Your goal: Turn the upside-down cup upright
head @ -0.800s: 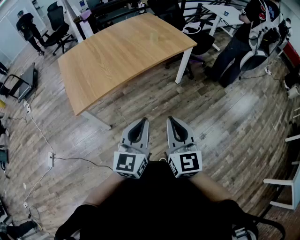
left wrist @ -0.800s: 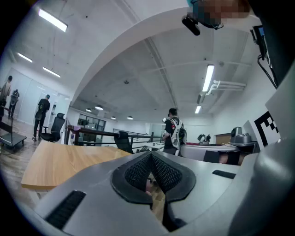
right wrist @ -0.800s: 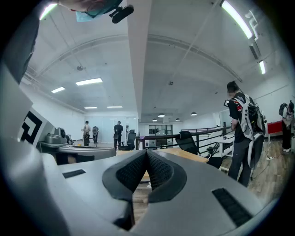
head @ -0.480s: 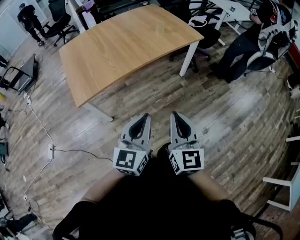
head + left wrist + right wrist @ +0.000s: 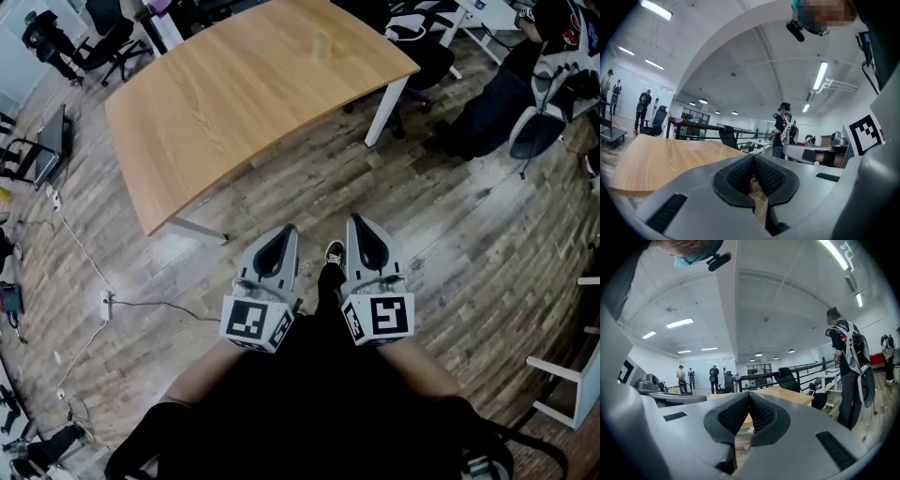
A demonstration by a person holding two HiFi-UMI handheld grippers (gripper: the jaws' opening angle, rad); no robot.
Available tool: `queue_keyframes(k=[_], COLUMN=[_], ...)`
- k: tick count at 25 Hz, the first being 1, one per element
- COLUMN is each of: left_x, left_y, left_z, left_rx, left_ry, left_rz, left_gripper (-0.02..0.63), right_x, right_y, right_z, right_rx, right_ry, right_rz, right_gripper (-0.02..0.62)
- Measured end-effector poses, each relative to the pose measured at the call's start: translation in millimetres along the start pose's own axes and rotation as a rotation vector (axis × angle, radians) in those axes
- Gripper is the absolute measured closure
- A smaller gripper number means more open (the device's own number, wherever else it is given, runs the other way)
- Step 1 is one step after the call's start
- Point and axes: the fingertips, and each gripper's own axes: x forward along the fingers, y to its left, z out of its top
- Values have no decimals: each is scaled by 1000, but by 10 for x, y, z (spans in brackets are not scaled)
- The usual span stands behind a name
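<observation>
Three cameras: one head-mounted, one on each hand-held gripper.
The head view looks steeply down over the left hand-held gripper (image 5: 284,232) and right hand-held gripper (image 5: 357,221); both gripper views look level along their jaws. All three share the distant worktop (image 5: 253,94).

Left shell: the left grey plastic two-finger gripper (image 5: 287,231) is showing a smooth, rounded, light-grey casing that narrows to a point.
Right shell: the right grey plastic two-finger gripper (image 5: 357,220) is showing the same casing, with narrow black slots (image 5: 833,443) cut into its flanks.
Fingers: black ribbed rubber fingers (image 5: 771,177) are lining a teardrop-shaped opening in each casing.
Left marker: a white cube with black square markers (image 5: 255,323) is capping the left shell's rear.
Right marker: a matching white marker cube (image 5: 380,317) is capping the right shell's rear.
Clothing: the person is wearing a black garment (image 5: 309,403) over the torso.
Footwear: the person is wearing a black shoe with a white edge (image 5: 333,253).
</observation>
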Motion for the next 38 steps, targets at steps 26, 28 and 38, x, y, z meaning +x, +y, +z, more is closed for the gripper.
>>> queue_keyframes(k=[26, 28, 38], left_x=[3562, 3763, 5004], left_y=[1007, 1179, 2222], left_z=[428, 389, 423], left_rx=[0, -5, -7], left_ry=[34, 46, 80], left_rz=[74, 66, -30], left_gripper=[598, 598, 598], right_x=[3002, 3254, 4798], right_y=[-2038, -2104, -2292], right_z=[197, 141, 53], right_rx=[-61, -74, -49], right_ry=[62, 70, 118], right_rz=[67, 52, 49], right_gripper=[581, 581, 581])
